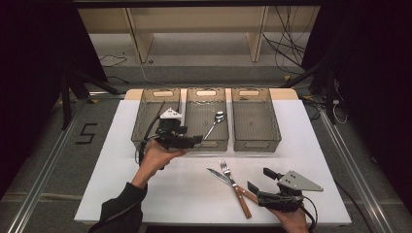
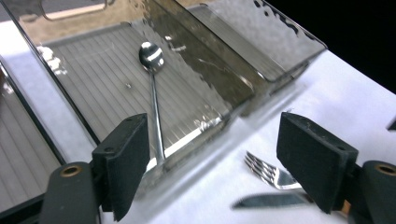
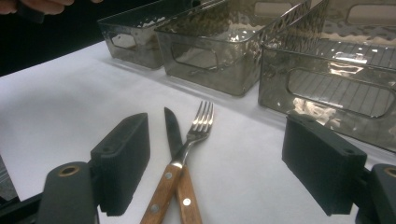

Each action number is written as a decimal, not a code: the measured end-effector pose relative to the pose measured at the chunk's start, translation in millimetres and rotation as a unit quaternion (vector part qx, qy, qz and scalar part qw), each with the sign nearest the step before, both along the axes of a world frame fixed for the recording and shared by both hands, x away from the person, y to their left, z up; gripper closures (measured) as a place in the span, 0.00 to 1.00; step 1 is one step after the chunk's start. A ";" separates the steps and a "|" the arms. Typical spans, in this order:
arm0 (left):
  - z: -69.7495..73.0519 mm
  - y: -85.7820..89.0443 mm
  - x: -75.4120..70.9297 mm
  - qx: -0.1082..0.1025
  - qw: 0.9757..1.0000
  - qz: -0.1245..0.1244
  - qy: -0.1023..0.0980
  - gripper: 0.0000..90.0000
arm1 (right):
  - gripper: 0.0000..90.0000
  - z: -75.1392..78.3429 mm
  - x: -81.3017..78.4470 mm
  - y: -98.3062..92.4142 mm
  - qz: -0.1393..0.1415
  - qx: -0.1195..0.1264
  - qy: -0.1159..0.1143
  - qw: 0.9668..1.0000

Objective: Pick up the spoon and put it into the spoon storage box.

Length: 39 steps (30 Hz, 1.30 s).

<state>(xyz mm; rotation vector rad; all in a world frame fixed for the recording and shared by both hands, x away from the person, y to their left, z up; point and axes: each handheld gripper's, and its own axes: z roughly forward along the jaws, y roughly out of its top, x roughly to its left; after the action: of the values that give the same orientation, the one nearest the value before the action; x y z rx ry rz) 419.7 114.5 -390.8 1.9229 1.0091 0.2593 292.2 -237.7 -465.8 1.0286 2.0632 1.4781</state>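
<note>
White rectangular table (image 1: 145,194) bearing three smoky translucent plastic bins set side by side along its far edge: left bin (image 1: 156,119), middle bin (image 1: 207,119), right bin (image 1: 254,119). A polished metal spoon (image 1: 214,124) lies inside the middle bin, bowl toward the far end, handle reaching the near wall. On the bare table in front of the bins, a wooden-handled knife (image 1: 228,184) and a wooden-handled fork (image 1: 232,179) lie crossed at their handles, touching, tips pointing toward the bins. Left gripper (image 1: 197,141), held in the left hand (image 1: 156,156), sits at the near wall between left and middle bins; jaws wide apart, holding nothing. Right gripper (image 1: 260,180), held in the right hand (image 1: 290,219), rests near the table's front edge just beside the knife and fork handles; jaws wide apart, holding nothing.
</note>
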 end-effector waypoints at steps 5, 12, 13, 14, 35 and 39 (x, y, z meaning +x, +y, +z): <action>-10.8 8.0 -10.5 -0.008 1.000 0.000 -0.012 0.28 | 0.27 -0.9 0.5 1.6 0.000 0.000 0.001 1.000; -21.6 19.8 -22.3 -0.018 0.999 0.002 -0.029 0.27 | 0.27 -0.6 0.1 3.3 0.002 -0.001 0.005 1.000; -23.4 21.2 -24.1 -0.017 0.999 0.002 -0.030 0.27 | 0.27 -0.3 -0.2 3.5 0.002 -0.001 0.005 1.000; -25.8 22.5 -25.8 -0.017 0.999 0.001 -0.029 0.27 | 0.27 0.0 -0.3 4.0 0.003 -0.001 0.004 1.000; -51.1 33.3 -62.3 -0.020 0.997 -0.016 -0.076 0.24 | 0.27 0.1 -1.4 5.4 0.006 -0.002 0.011 1.000; -55.3 35.1 -65.7 -0.024 0.996 -0.019 -0.082 0.23 | 0.27 0.2 -1.3 5.1 0.004 -0.001 0.011 1.000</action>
<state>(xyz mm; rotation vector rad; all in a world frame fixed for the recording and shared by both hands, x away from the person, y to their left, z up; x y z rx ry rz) 354.0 149.7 -446.1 1.8438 0.8609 0.3626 290.9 -232.6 -465.7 1.0412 2.0874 1.4738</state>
